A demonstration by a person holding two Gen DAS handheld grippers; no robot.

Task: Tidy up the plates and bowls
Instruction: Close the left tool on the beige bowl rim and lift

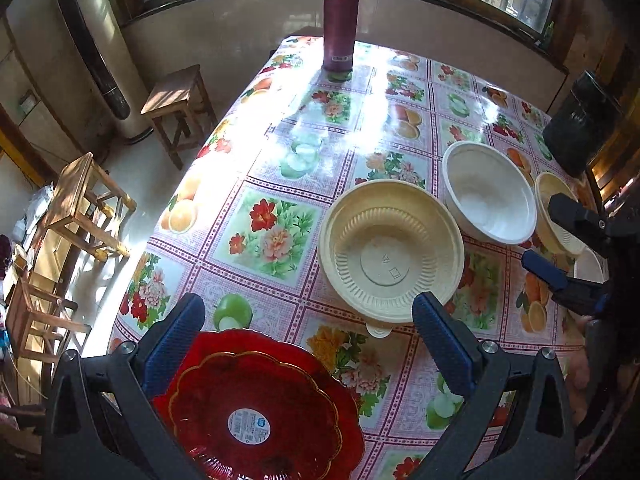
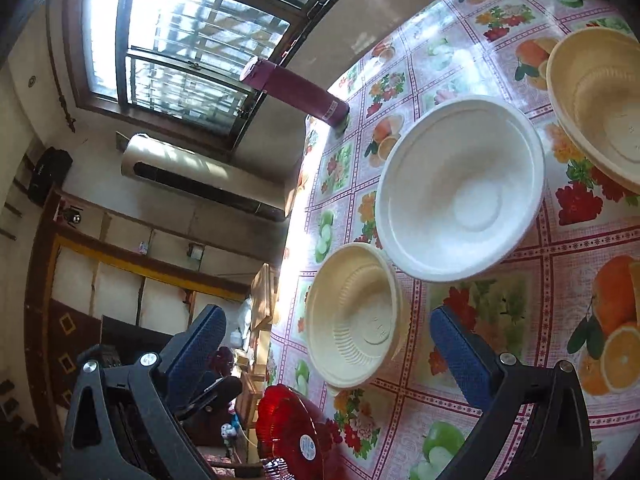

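Your jaws gape wide on both the left gripper (image 1: pixel 308 344), above the red scalloped glass plate (image 1: pixel 260 408), and the right gripper (image 2: pixel 324 360), near the cream ribbed plastic bowl (image 2: pixel 354 316), which sits on the surface beside the white bowl (image 2: pixel 460 188), ready for stacking.

Table (image 1: pixel 280 216) covered with a glossy oilcloth, pink grid with fruit and flower panels; strong glare across the far half. Directly on it: red scalloped plate (image 1: pixel 256 408) at the near edge, round label at its centre. Cream ribbed bowl (image 1: pixel 390 248) just beyond the plate, apart from it. White bowl (image 1: pixel 490 192) next along, its rim close beside the cream one; contact cannot be judged. Second cream bowl (image 2: pixel 600 108) on the far side of the white one. Maroon flask (image 1: pixel 340 20) upright near the far edge, well apart from the dishes.
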